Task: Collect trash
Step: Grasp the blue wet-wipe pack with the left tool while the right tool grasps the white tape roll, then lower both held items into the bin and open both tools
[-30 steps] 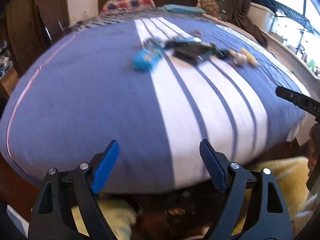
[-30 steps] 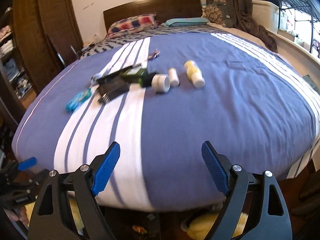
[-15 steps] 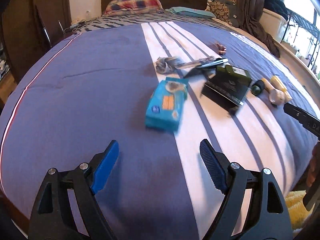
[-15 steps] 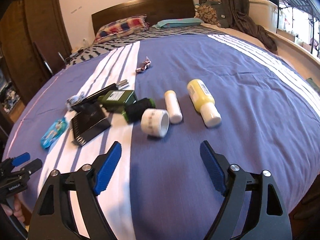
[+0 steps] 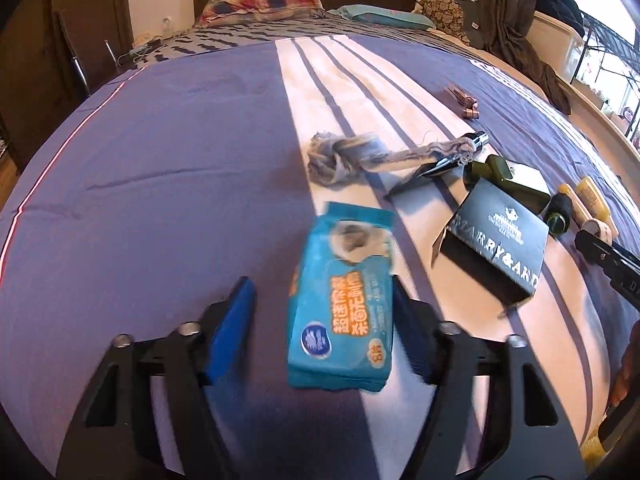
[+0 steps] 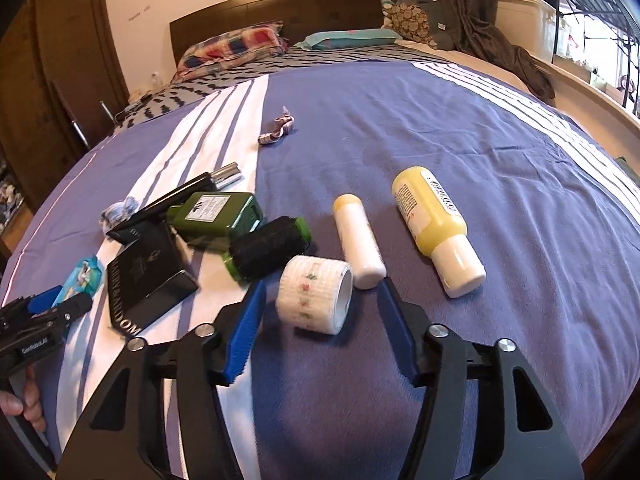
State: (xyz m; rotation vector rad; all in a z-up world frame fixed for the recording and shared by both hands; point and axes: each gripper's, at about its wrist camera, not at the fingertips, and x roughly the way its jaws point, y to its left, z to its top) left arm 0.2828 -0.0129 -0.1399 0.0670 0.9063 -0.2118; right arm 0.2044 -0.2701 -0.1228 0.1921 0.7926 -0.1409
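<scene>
Left gripper (image 5: 324, 316) jaws closing around flat blue plastic wipes pack (image 5: 344, 304), left pad clear; right gripper (image 6: 318, 312) closing around white patterned tape roll (image 6: 314, 294), pads not yet pressing.

Daylight enters from the window (image 5: 600, 56) at the upper right of both views, where the panes blow out to white glare. The bedspread (image 6: 460, 128) is evenly and brightly lit, with soft shadows under the items. Fisheye distortion bulges the bed and darkens the corners. In the left wrist view, the blue wipes packet (image 5: 344, 304) is smeared by motion blur.
</scene>
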